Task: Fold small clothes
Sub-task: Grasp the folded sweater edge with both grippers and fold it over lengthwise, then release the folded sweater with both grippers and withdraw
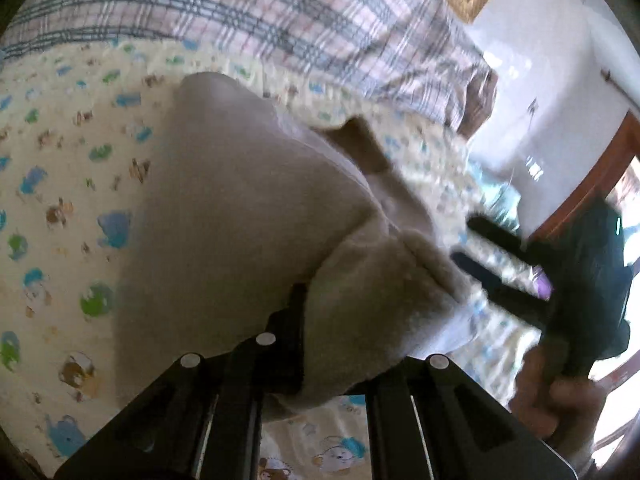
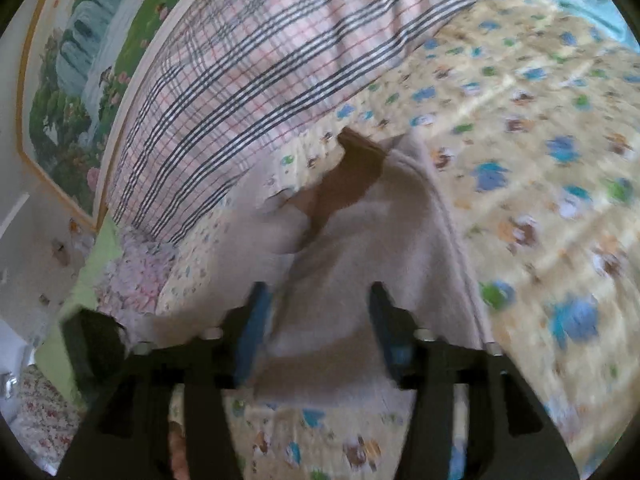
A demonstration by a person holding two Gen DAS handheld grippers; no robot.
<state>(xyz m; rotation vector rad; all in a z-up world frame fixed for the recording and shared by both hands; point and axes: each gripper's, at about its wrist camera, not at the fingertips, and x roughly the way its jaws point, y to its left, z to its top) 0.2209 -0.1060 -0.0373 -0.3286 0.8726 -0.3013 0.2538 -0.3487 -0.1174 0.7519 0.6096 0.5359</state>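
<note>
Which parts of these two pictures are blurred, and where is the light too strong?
Left wrist view: the right gripper is smeared by motion, the window area at the right edge is blown out, the beige garment is soft. Right wrist view: the cartoon-print sheet streaks on the right; the fisheye bends the plaid pillow.

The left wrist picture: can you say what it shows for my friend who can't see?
The left gripper is shut on an edge of a small beige fleece garment, which lies over a cream bedsheet printed with little bears. At right, the open right gripper reaches toward the garment. A plaid pillow lies behind.
</note>
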